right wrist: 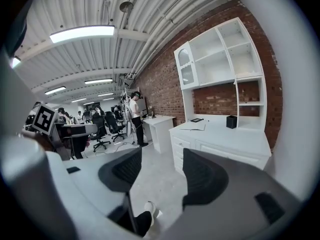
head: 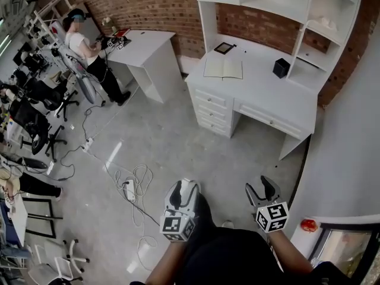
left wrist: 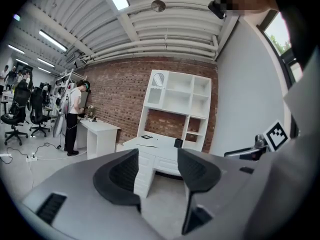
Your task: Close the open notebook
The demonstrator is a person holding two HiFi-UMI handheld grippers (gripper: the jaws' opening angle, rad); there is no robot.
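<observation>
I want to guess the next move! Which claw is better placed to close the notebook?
Left, probably. The left claw and right claw are both open and far from the desk, but the left points straight at the notebook.

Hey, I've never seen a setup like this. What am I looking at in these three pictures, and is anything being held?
No robot here: a person holds a pair of tongs in each hand. The head view looks down from their head, showing the left tongs and right tongs. The other two pictures come from cameras riding on each pair, looking along its jaws. Both pairs are open and hold nothing. Some way off stands a white desk with an open notebook, a small black container and a dark framed item on it.
</observation>
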